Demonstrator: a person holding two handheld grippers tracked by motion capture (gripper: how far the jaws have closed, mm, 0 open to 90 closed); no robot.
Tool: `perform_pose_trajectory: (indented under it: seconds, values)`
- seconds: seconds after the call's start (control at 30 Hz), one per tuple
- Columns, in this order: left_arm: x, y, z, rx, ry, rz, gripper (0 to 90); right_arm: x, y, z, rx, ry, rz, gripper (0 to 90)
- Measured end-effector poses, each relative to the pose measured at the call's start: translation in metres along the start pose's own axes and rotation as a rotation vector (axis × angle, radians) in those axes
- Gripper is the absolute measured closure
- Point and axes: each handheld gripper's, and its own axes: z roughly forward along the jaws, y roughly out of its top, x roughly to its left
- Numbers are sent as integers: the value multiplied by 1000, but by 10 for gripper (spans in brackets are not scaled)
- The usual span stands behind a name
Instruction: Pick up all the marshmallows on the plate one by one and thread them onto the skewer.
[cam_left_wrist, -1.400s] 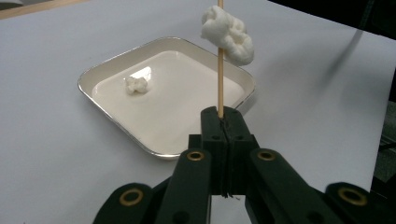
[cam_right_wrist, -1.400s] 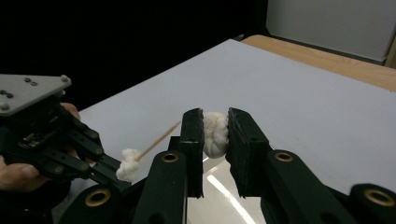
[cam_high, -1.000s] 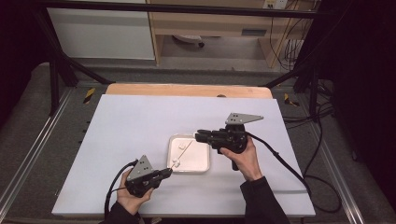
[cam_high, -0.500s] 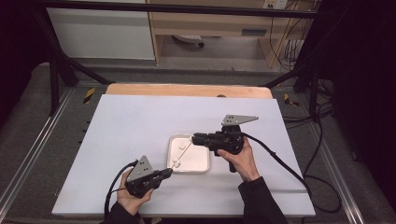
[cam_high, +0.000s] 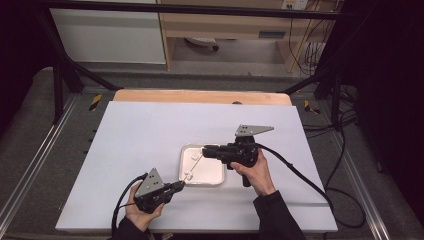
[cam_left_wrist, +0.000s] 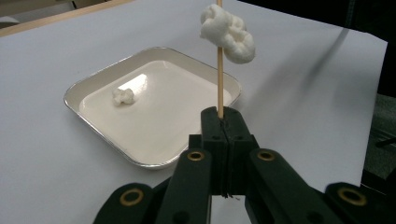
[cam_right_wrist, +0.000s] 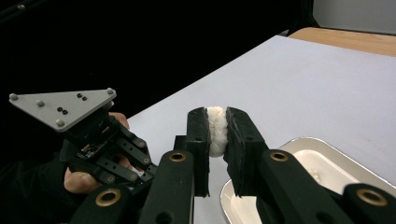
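Observation:
My left gripper (cam_left_wrist: 225, 122) is shut on the lower end of a thin wooden skewer (cam_left_wrist: 219, 77). A white marshmallow (cam_left_wrist: 229, 32) is threaded high on the stick. In the high view this gripper (cam_high: 179, 185) sits at the front left of the silver tray (cam_high: 216, 181), and the skewer slants up over it. My right gripper (cam_right_wrist: 217, 122) is shut on a second marshmallow (cam_right_wrist: 216, 133), and its jaws have just been closing on it. It hovers over the tray's far edge (cam_high: 206, 151), close to the skewer's tip. One more marshmallow (cam_left_wrist: 123, 95) lies in the tray.
The tray rests on a large white sheet (cam_high: 150, 130) that covers the table. A wooden strip (cam_high: 200, 96) runs along the far edge. Black cables (cam_high: 300, 175) trail from both grippers toward the front. Dark frame bars and shelving stand beyond the table.
My right gripper has shifted a little to the left, toward the skewer's tip, with the marshmallow in its jaws. The left gripper and skewer have stayed put.

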Motion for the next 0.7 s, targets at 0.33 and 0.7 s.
perform_pose_trajectory:
  seconds: [0.33,0.7]
  values:
    - [-1,0,2,5,6,7,890,4,-3,2,-11,34,-6,812]
    - [-3,0,4,9,12,2,891,7,-7,5,-10,40,-28,812]
